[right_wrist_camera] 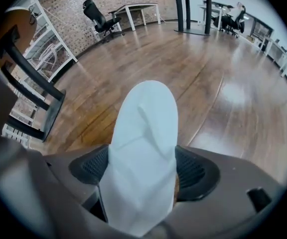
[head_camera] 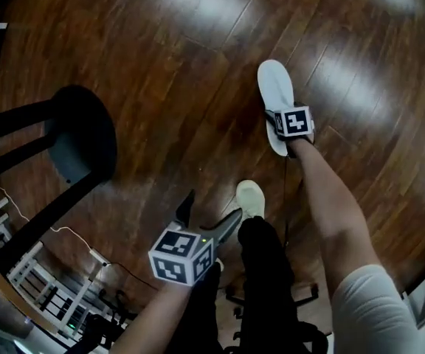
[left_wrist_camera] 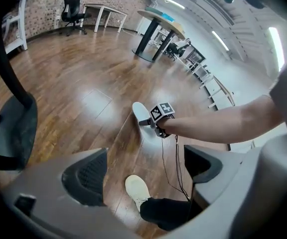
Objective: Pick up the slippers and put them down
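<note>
A white slipper [head_camera: 274, 83] is clamped at its heel end in my right gripper [head_camera: 279, 126], low over the brown wooden floor, toe pointing away from me. In the right gripper view the slipper [right_wrist_camera: 146, 128] fills the gap of the right gripper [right_wrist_camera: 143, 169], and both black pads press on its sides. My left gripper [head_camera: 206, 218] hangs nearer to me with its jaws apart and nothing between them. From the left gripper view, the left gripper [left_wrist_camera: 143, 172] looks past its spread jaws to the slipper [left_wrist_camera: 138, 111] further off. No second slipper is in view.
The person's foot in a pale shoe [head_camera: 250, 196] stands on the floor between the grippers. A black stool base [head_camera: 80, 135] stands on the left, with white shelving [head_camera: 32, 279] below it. A black cable [left_wrist_camera: 166, 156] trails from the right gripper. An office chair [left_wrist_camera: 73, 9] and desks stand far off.
</note>
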Demonstrator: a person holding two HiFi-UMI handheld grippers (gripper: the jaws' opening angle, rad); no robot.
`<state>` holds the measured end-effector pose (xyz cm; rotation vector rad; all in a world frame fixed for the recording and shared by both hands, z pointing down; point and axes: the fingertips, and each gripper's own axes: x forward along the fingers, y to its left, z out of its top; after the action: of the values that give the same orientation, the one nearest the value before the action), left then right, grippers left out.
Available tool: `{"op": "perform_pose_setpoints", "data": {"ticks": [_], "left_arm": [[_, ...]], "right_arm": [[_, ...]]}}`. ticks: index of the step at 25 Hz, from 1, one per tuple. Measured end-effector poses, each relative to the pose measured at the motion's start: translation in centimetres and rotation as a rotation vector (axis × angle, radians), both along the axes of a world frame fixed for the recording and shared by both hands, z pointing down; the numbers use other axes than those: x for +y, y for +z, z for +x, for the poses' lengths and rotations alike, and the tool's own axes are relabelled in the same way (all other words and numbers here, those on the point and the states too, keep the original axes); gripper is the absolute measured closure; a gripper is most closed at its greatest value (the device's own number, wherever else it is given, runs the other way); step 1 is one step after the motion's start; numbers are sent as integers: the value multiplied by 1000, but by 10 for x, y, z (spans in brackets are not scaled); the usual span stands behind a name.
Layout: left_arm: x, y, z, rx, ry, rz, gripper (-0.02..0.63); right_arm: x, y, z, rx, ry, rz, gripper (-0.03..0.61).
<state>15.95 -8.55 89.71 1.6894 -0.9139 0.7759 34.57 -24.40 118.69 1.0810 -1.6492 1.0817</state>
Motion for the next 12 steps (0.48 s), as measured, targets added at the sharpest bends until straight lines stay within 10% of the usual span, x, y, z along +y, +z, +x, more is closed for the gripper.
{"op": "perform_pose_setpoints", "data": {"ticks": [6, 12], "left_arm": [[17, 47, 5, 36, -9, -44, 133], [6, -46, -24, 17, -14, 6, 133]], "right_arm": [[19, 63, 1, 41, -31, -42, 100], [43, -71, -23, -3, -123, -90, 101]]}}
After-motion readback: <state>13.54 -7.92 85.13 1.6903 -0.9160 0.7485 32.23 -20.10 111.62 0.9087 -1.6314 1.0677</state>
